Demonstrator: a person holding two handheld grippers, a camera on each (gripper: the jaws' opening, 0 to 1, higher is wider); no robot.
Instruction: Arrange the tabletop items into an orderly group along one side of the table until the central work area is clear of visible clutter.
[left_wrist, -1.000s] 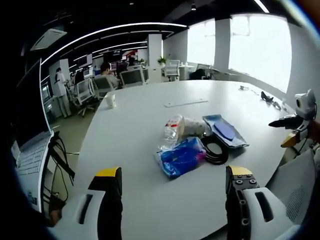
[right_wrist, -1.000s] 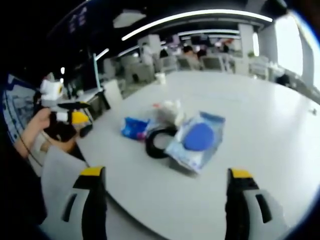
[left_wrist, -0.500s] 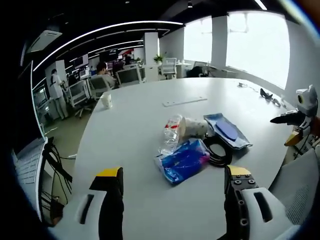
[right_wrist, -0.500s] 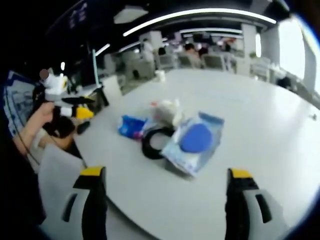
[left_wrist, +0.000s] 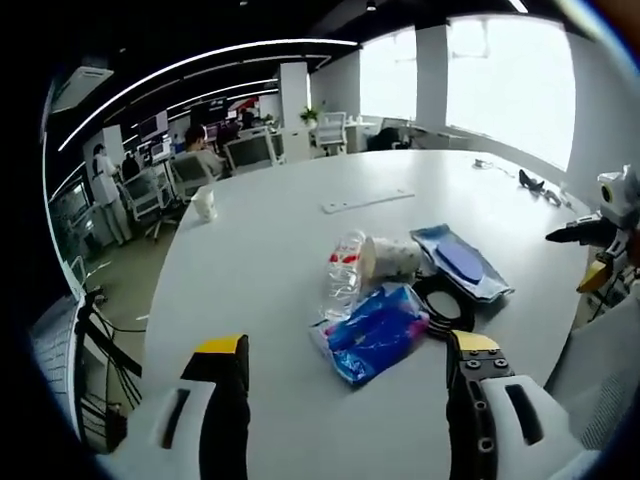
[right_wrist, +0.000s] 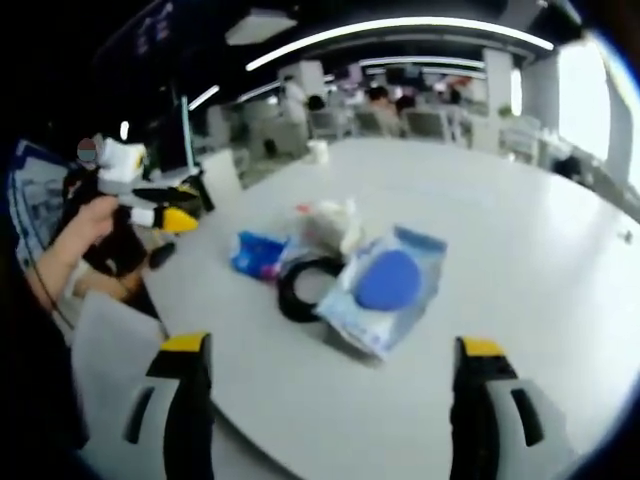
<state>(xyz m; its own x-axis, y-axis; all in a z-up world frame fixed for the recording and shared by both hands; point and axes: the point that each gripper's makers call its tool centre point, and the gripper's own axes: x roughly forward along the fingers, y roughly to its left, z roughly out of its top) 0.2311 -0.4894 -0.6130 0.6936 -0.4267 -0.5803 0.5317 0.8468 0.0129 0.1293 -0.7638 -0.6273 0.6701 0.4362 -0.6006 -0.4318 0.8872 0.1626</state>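
Left gripper view: the left tool (left_wrist: 345, 365) hangs wide open and empty, above the near edge of the white worktop (left_wrist: 260, 230). The clutter lies just ahead and slightly right: a blue packet (left_wrist: 375, 330) nearest, then a crushed bottle (left_wrist: 345, 272), a cup (left_wrist: 392, 255), a black cable coil (left_wrist: 445, 305) and a blue pouch (left_wrist: 460, 262), all touching in one clump.

In the right gripper view the right tool (right_wrist: 325, 365), also wide open and empty, faces the pouch (right_wrist: 385, 285) first, coil (right_wrist: 305, 290) to its left. The left tool looks nearer the packet. Far behind stands an office with desks and chairs.
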